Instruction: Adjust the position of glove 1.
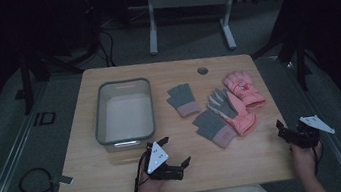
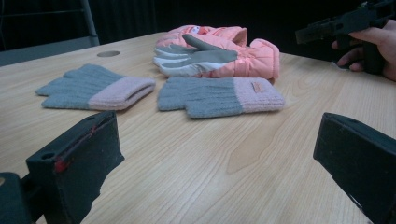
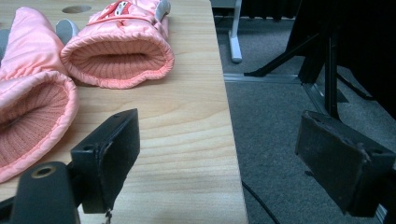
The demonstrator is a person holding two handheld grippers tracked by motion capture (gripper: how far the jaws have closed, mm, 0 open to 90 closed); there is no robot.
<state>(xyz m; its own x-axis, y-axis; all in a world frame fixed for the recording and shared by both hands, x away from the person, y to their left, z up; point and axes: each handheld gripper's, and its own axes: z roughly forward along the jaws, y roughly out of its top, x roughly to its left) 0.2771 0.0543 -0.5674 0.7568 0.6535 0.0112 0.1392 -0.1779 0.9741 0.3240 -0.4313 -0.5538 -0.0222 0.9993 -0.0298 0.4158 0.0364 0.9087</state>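
Observation:
Two grey knit gloves with pink cuffs lie mid-table, one (image 1: pixel 183 100) (image 2: pixel 98 88) farther back, the other (image 1: pixel 213 126) (image 2: pixel 219 95) nearer. To their right lie two pink padded gloves (image 1: pixel 243 88) (image 1: pixel 241 119) (image 2: pixel 224 53), the nearer one palm up with grey and white fingers. Both of their open cuffs (image 3: pixel 119 53) (image 3: pixel 28 107) face my right gripper. My left gripper (image 1: pixel 176 150) (image 2: pixel 219 140) stands open near the front edge, pointing at the knit gloves and holding nothing. At the table's right front corner my right gripper (image 1: pixel 284 130) (image 3: pixel 219 158) is open and empty, partly over the edge.
An empty grey plastic bin (image 1: pixel 119 85) stands on the table's left half. A round cable hole (image 1: pixel 203 70) sits near the far edge. Beyond the right edge (image 3: pixel 229 116) is grey floor with black stand legs (image 3: pixel 327 60). Another table's white legs (image 1: pixel 152 33) stand behind.

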